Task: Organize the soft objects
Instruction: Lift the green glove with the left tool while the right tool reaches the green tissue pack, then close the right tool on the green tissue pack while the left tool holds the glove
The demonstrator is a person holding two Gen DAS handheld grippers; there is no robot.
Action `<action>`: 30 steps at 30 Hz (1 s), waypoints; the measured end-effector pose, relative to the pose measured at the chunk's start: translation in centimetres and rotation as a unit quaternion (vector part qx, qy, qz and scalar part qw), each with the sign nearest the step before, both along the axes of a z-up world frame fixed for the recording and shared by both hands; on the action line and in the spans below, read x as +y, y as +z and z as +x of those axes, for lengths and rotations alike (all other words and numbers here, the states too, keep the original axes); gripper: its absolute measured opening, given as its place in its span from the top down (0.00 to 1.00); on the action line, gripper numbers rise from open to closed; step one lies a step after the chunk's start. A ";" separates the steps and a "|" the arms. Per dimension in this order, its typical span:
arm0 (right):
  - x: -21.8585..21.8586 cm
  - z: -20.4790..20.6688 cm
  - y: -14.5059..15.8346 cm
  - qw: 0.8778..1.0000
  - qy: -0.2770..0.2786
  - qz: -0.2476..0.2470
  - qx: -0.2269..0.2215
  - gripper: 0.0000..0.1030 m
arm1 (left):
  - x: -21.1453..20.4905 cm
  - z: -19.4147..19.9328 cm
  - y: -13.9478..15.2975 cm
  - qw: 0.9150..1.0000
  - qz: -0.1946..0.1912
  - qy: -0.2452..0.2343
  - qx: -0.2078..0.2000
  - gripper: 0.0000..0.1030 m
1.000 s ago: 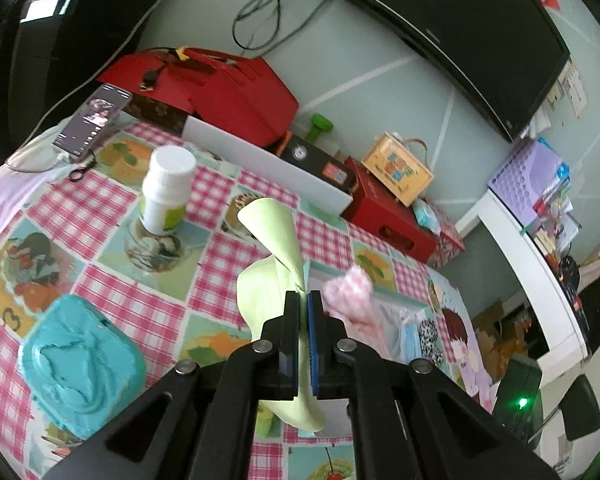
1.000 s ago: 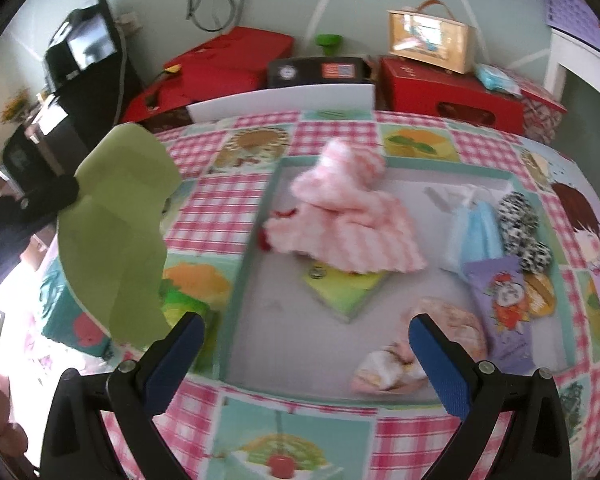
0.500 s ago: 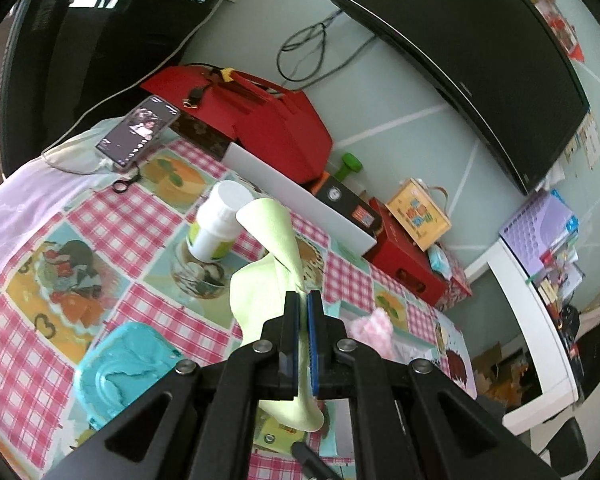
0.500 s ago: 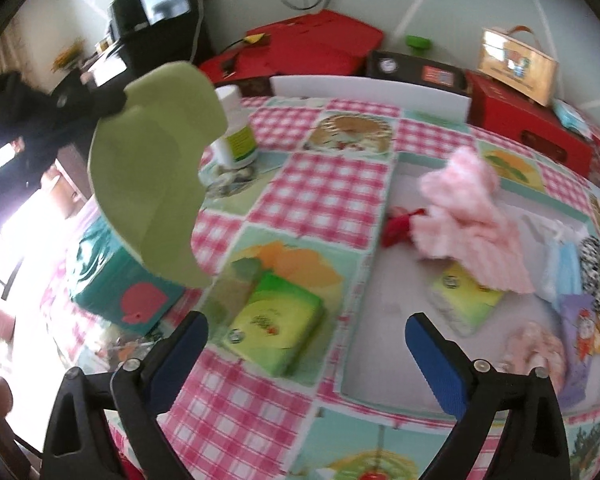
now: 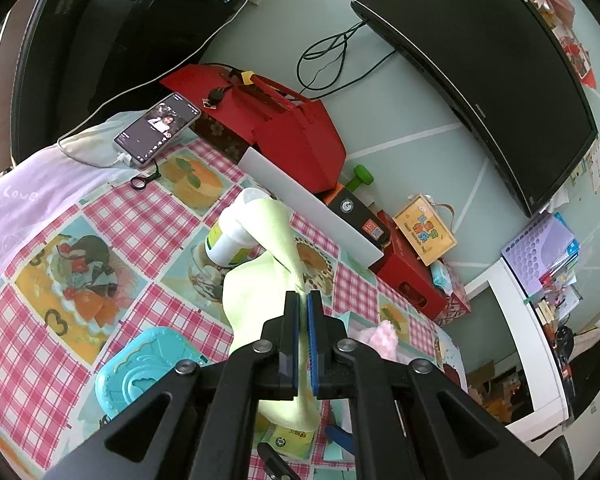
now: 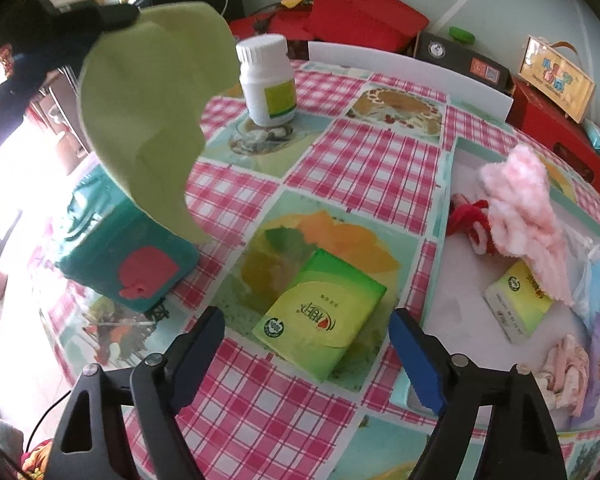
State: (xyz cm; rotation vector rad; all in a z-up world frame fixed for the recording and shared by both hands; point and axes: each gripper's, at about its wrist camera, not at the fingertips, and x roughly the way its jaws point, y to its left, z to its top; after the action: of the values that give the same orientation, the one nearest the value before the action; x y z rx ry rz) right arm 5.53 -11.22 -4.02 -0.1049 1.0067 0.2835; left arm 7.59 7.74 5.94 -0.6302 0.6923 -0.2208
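My left gripper (image 5: 303, 304) is shut on a pale green cloth (image 5: 260, 280) and holds it in the air above the checked table. The same cloth (image 6: 148, 112) hangs at the upper left of the right wrist view. My right gripper (image 6: 306, 340) is open and empty, low over a green tissue pack (image 6: 320, 316) lying on the tablecloth. To its right a shallow tray (image 6: 444, 264) holds a pink fluffy cloth (image 6: 520, 204), a red item (image 6: 470, 216), a second tissue pack (image 6: 516, 304) and other soft items.
A white bottle (image 6: 266, 80) stands at the back of the table. A teal box (image 6: 116, 264) sits at the left, also in the left wrist view (image 5: 140, 368). A phone (image 5: 158, 128), red boxes (image 5: 292, 128) and a white board (image 5: 308, 212) line the far edge.
My left gripper has risen and pulled back with the green cloth. My right gripper has moved left from over the tray to over the green tissue pack.
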 end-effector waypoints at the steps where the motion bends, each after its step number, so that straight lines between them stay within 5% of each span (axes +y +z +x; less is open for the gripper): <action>1: 0.0 0.1 -0.2 1.000 -0.002 -0.002 0.003 0.16 | 0.0 0.0 0.0 1.000 -0.001 0.000 0.000 0.97; 6: 0.7 0.4 -0.6 1.000 0.004 -0.019 0.001 0.17 | 0.0 0.0 -0.1 1.000 -0.002 0.000 0.002 0.97; 14: 0.9 0.8 -1.2 1.000 0.001 -0.023 0.012 0.33 | -0.1 0.0 -0.1 1.000 0.000 -0.001 0.002 0.97; 30: 0.3 0.2 0.4 1.000 0.000 -0.007 -0.007 0.37 | -0.3 0.0 0.1 1.000 0.007 -0.003 -0.004 0.97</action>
State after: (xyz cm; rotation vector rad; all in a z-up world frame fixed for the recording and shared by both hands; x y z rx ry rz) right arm 5.76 -10.97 -3.60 -0.1182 0.9955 0.2754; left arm 7.56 7.48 6.08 -0.6135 0.6871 -0.2240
